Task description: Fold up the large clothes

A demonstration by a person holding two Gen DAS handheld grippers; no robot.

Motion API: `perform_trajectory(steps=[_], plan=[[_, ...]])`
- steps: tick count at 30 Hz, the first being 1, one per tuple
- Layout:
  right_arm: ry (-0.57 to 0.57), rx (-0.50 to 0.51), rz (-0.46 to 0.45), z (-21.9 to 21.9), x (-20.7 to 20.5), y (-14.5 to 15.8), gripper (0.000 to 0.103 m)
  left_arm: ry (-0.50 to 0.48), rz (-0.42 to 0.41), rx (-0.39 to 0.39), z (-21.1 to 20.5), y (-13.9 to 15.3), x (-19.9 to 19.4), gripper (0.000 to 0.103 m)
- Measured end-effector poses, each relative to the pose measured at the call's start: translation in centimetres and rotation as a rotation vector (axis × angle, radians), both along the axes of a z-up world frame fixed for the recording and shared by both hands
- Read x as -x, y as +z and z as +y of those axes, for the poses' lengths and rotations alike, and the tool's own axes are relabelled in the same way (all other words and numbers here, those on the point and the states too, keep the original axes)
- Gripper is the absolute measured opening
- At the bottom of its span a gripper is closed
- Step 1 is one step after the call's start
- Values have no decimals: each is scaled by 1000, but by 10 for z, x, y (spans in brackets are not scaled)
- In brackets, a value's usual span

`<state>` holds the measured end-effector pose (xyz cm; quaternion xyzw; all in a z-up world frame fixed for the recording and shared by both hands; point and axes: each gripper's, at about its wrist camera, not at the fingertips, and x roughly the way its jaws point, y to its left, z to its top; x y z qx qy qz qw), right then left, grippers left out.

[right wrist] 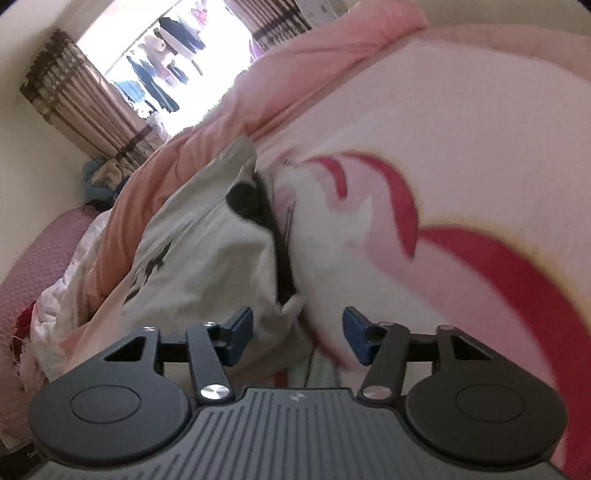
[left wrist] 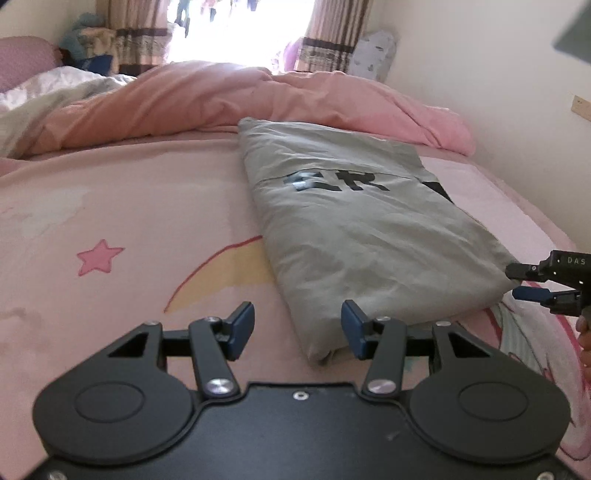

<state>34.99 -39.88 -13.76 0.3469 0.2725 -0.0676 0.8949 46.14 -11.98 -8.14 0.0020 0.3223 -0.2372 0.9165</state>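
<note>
- One grey folded garment [left wrist: 354,236] on the pink bed sheet [left wrist: 129,206], one only, lying flat and well folded into a long slab.
- Its long axis runs from about 5 o'clock, nearest the left wrist camera, up to 11 o'clock at the rumpled pink duvet [left wrist: 207,99]; black lettering sits across the upper half.
- Two grippers in play. The left gripper [left wrist: 297,328] hangs at 6 o'clock with jaws spread, nothing pinched; the garment's near corner sits between the blue pads [left wrist: 243,325] without either one pressing on it.
- The right gripper [left wrist: 517,282] comes in at 3 o'clock, fingertips right at the garment's right corner, apart from each other.
- From the right wrist view, the right gripper's jaws stand spread, cloth between them but not squeezed.
- Two curtains [left wrist: 140,33] flank one bright window [left wrist: 236,29] at 12 o'clock.
- One pink star [left wrist: 99,257] is printed on the sheet at 9 o'clock.
</note>
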Motion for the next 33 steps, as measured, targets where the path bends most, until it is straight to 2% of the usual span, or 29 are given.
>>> perform_trajectory(steps=[7, 11, 12, 13, 14, 15, 16, 20, 23, 24, 25, 29, 32, 33], plan=[[16, 67, -13, 30, -11, 11, 64, -10, -48, -135, -22, -17, 16, 50], [-5, 100, -9, 39, -17, 14, 65, -28, -31, -125, -35, -23, 7, 45], [-11, 96, -10, 39, -17, 13, 65, -32, -34, -130, -37, -25, 7, 40], [-17, 88, -11, 38, -16, 12, 63, -27, -40, -141, -41, -26, 6, 27], [-22, 82, -11, 37, -16, 12, 55, 0, -52, -167, -44, -28, 5, 22], [-34, 91, -8, 38, -15, 12, 13, 19, -54, -174, -44, -29, 5, 19], [-46, 104, -7, 37, -14, 14, 3, 35, -38, -152, -40, -28, 3, 19], [-17, -6, -102, 20, -2, 28, 2, 59, -25, -91, -23, -20, -2, 19], [8, 30, -35, 24, -14, 13, 2, 107, 101, 12, -9, -35, -18, 22], [9, 44, 0, 26, -20, 1, 2, 127, 119, 45, -3, -41, -21, 31], [1, 23, 14, 25, -22, -13, 2, 129, 114, 58, 1, -45, -22, 34], [-8, -18, -35, 21, -19, -30, 2, 88, 83, 38, 1, -47, -21, 34], [4, 16, -24, 23, -19, -24, 4, 77, 121, 32, 3, -42, -21, 34], [7, 36, -18, 24, -17, -20, 9, 75, 133, 28, 9, -40, -21, 33]])
